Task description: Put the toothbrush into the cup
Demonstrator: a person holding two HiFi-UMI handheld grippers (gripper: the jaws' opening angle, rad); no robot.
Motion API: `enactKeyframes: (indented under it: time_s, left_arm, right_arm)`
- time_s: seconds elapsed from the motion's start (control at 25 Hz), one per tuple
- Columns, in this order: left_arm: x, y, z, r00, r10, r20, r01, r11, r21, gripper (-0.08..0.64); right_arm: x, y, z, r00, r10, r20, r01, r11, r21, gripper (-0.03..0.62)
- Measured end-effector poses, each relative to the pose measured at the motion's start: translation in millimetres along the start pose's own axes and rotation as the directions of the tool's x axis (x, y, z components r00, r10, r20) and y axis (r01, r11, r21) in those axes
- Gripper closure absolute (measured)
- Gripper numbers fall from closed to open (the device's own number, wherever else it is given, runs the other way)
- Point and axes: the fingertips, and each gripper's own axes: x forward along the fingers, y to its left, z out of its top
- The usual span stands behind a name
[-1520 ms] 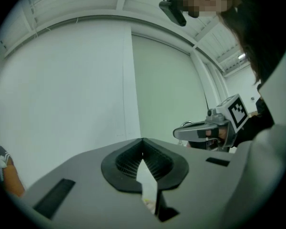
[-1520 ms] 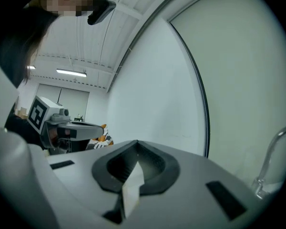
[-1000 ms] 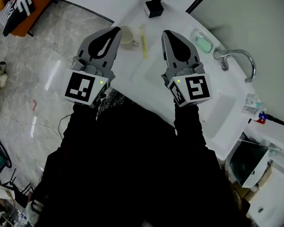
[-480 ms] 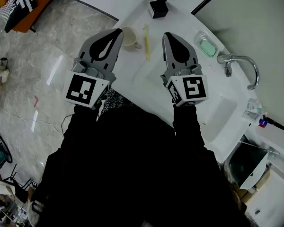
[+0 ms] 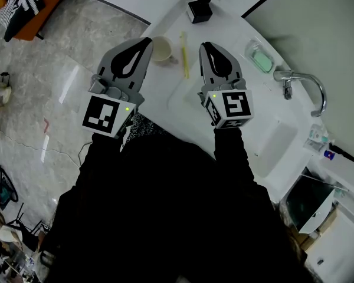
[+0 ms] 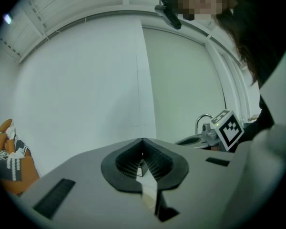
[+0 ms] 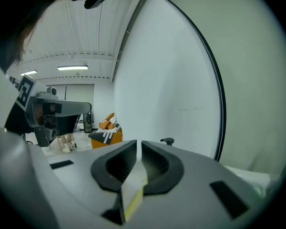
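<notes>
A yellow toothbrush (image 5: pixel 184 55) lies flat on the white counter (image 5: pixel 165 90), just right of a cream cup (image 5: pixel 161 48) that stands upright. My left gripper (image 5: pixel 146 40) hovers beside the cup's left side, its jaws shut with nothing between them; the left gripper view (image 6: pixel 142 140) shows the tips meeting. My right gripper (image 5: pixel 205 45) hangs just right of the toothbrush without touching it. In the right gripper view (image 7: pixel 139 143) a narrow gap shows between its jaws and nothing is in it. Neither gripper view shows the cup or the toothbrush.
A black soap dispenser (image 5: pixel 199 9) stands at the counter's far end. A green soap dish (image 5: pixel 261 59), a chrome faucet (image 5: pixel 304 84) and the sink basin (image 5: pixel 271 149) lie to the right. An orange chair (image 5: pixel 29 5) stands on the marble floor at the left.
My right gripper has sunk a little and drawn closer to the toothbrush. The left gripper has hardly moved. Cup and toothbrush lie as before.
</notes>
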Motion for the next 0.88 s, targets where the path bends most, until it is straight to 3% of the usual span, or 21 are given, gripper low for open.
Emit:
enactKeyframes:
  time_s: [0.36, 0.88]
  left_arm:
    - [4, 13, -7, 1.0, -0.01, -0.012, 0.01, 1.0, -0.017, 0.552]
    - [11, 27, -26, 0.998, -0.008, -0.054, 0.006, 0.999, -0.043, 0.552]
  right_arm:
    - [22, -5, -49, 0.993, -0.009, -0.116, 0.014, 0.999, 0.047, 0.499]
    - [48, -4, -130, 0.945, -0.015, -0.328, 0.045, 0.995, 0.085, 0.499]
